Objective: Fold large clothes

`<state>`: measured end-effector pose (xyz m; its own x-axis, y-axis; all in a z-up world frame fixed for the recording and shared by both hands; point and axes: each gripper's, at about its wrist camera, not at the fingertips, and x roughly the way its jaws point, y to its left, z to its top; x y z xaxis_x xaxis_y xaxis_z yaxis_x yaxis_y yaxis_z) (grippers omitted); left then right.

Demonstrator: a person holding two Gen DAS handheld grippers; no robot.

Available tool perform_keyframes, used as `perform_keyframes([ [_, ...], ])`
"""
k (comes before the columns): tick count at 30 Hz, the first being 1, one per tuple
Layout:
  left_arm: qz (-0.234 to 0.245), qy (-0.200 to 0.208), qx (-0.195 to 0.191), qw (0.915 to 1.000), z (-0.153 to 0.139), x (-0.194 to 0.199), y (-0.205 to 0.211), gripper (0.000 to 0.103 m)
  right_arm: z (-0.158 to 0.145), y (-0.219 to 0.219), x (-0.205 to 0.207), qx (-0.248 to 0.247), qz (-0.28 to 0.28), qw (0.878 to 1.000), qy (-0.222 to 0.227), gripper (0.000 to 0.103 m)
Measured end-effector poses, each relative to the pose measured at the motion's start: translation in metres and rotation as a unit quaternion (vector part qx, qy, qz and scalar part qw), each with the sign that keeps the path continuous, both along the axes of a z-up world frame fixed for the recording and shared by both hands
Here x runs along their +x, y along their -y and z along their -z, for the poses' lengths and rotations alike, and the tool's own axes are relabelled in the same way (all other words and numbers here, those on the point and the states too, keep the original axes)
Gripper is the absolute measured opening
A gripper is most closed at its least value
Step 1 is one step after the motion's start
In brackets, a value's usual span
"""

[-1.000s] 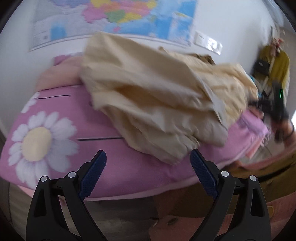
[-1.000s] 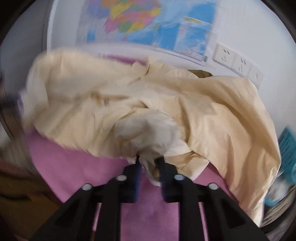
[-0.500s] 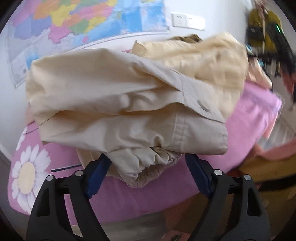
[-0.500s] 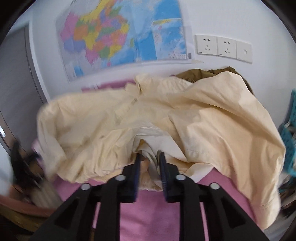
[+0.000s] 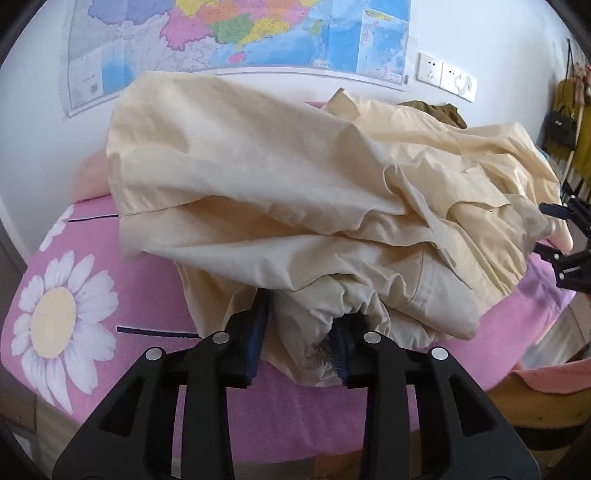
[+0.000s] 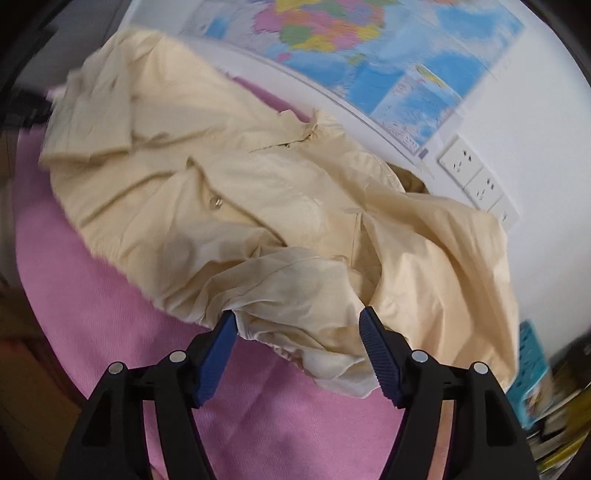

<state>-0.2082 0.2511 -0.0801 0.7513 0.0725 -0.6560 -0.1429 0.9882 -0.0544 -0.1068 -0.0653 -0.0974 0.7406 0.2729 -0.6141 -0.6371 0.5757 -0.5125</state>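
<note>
Cream shirt (image 5: 295, 206): heaped in loose folds on the pink daisy-print bedcover (image 5: 70, 317), below a wall map (image 5: 236, 33). Left gripper (image 5: 299, 332): clamped on a bunched hem portion. Right gripper (image 6: 297, 345): jaws spread wide, crumpled fabric lying between them, ungripped.

The left gripper (image 5: 299, 332) fills the bottom centre of its own wrist view, its two black arms rising from the lower edge and its blue-padded fingers (image 5: 255, 339) drawn close together, pinching a bunched fold of cream shirt (image 5: 258, 192) between them. The right gripper (image 6: 299, 350) sits at the bottom centre of its wrist view with its blue pads (image 6: 216, 360) spread wide apart, fabric lying loosely between them without being clamped. It also shows, small and dark, at the right edge of the left view.
</note>
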Motion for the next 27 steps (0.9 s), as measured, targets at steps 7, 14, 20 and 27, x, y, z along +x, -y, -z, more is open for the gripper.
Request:
perform_keyframes([
  [7, -0.026, 0.020, -0.052, 0.9981, -0.014, 0.002, -0.019, 0.032, 0.021, 0.009, -0.014, -0.047, -0.010, 0.998, 0.031, 0.080],
  [14, -0.029, 0.015, -0.030, 0.9990, -0.016, 0.005, -0.010, 0.034, 0.023, -0.032, -0.005, -0.045, -0.029, 0.990, 0.128, 0.067],
  [20, -0.031, 0.003, 0.029, 0.9991, -0.004, 0.005, 0.007, 0.045, -0.059, -0.013, 0.046, 0.132, 0.006, 0.991, -0.023, 0.020],
  [27, -0.074, 0.076, 0.032, 0.9939, -0.060, -0.018, -0.007, 0.021, -0.142, 0.030, 0.042, 0.258, 0.028, 0.964, -0.054, 0.014],
])
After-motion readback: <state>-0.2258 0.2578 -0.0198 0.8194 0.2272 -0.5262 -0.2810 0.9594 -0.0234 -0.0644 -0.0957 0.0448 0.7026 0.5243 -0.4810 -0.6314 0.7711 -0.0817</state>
